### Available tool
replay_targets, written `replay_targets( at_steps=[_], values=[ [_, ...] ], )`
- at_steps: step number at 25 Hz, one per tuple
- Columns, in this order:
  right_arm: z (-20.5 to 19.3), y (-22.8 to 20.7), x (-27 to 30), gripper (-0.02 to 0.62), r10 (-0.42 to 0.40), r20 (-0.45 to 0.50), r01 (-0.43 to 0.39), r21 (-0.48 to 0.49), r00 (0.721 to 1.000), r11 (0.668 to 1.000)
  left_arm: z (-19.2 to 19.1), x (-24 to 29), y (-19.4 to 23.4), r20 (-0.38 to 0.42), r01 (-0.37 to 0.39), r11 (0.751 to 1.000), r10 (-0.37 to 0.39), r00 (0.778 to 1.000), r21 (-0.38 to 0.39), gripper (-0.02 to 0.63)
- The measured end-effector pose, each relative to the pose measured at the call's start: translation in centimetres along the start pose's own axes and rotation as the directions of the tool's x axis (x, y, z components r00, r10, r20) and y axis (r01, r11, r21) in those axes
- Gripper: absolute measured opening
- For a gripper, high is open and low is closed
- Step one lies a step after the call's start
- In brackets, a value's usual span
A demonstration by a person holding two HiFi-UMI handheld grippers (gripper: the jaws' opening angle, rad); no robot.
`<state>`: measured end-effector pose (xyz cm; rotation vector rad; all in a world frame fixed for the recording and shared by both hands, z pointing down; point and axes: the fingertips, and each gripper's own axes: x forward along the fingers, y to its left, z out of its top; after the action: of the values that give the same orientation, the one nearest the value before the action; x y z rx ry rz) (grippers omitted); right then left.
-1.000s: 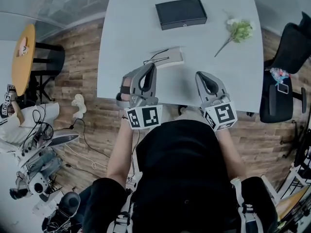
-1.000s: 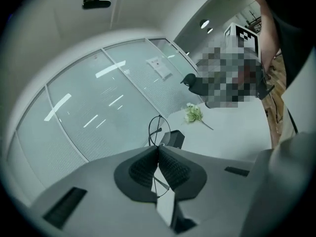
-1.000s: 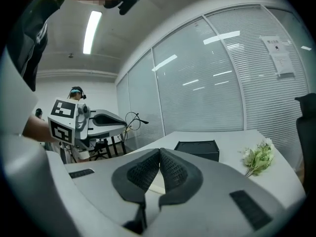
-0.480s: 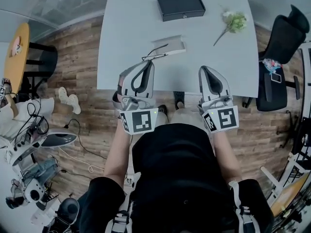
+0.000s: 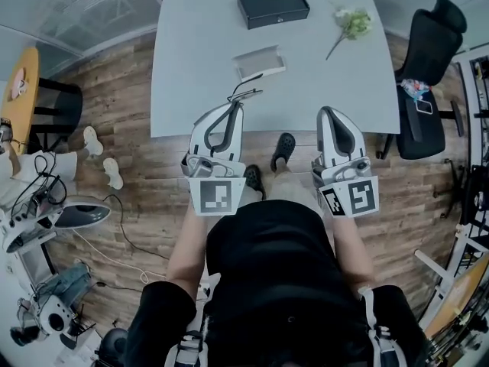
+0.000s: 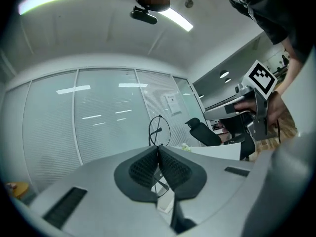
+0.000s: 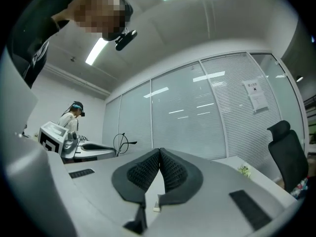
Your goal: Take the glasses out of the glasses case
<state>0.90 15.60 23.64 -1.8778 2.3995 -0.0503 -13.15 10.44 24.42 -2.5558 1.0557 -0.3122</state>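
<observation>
Grey table [image 5: 199,37] fills the top of the head view. A black case [image 5: 273,6] lies shut at its far side. Nearer is a pale flat thing [image 5: 258,61], a pouch or a cloth, I cannot tell which. A sprig of flowers [image 5: 348,23] lies to the right. A second ago both grippers reached over the near edge and the glasses [image 5: 246,92] sat right against the pale thing. Now both grippers have drawn back toward the person. The glasses have come away with the left gripper [image 5: 238,104] and are clear of the pale thing. The right gripper [image 5: 326,112] is level with it, well apart.

In the left gripper view the jaws are pinched on the thin wire frame. One lens ring stands up above the pads and the rest of the frame shows below, between them. The glasses are held in the air against the glass wall, touching nothing else.

In the right gripper view the pads meet with nothing between them. The left gripper and the glasses show at the left edge, with a distant person [image 7: 71,115] beyond.

The glasses are out and in hand, so the taking-out looks essentially done, and setting them down is probably what remains. Such a narrow pinch on thin wire could let the frame swing or slip.
</observation>
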Motion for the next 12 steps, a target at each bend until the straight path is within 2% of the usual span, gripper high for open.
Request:
replay_targets(
  at_steps=[4, 7, 9, 11, 12],
  values=[
    [0.5, 1.0, -0.7, 0.015, 0.021, -0.01, -0.021, 0.014, 1.0, 1.0, 0.3, -1.5, 0.0, 0.02, 0.017, 0.999, -0.016, 1.0, -0.034, 0.028],
    [1.3, 2.4, -1.1, 0.015, 0.063, 0.005, -0.063, 0.025, 0.998, 0.998, 0.2, -3.1, 0.4, 0.04, 0.017, 0.99, -0.012, 0.999, -0.14, 0.028],
    [1.5, 3.3, -1.4, 0.015, 0.091, 0.0, -0.091, 0.026, 0.996, 0.995, 0.1, -3.9, 0.6, 0.049, 0.008, 0.985, 0.0, 0.999, -0.17, 0.028],
    [1.2, 4.1, -1.4, 0.014, 0.113, -0.031, -0.113, 0.009, 0.993, 0.994, 0.4, -4.4, 1.1, 0.081, -0.037, 0.955, 0.063, 0.995, -0.294, 0.028],
    [1.0, 4.4, -1.4, 0.014, 0.121, -0.052, -0.121, 0.001, 0.991, 0.993, 0.5, -4.6, 1.2, 0.086, -0.048, 0.944, 0.08, 0.993, -0.325, 0.028]
  ],
)
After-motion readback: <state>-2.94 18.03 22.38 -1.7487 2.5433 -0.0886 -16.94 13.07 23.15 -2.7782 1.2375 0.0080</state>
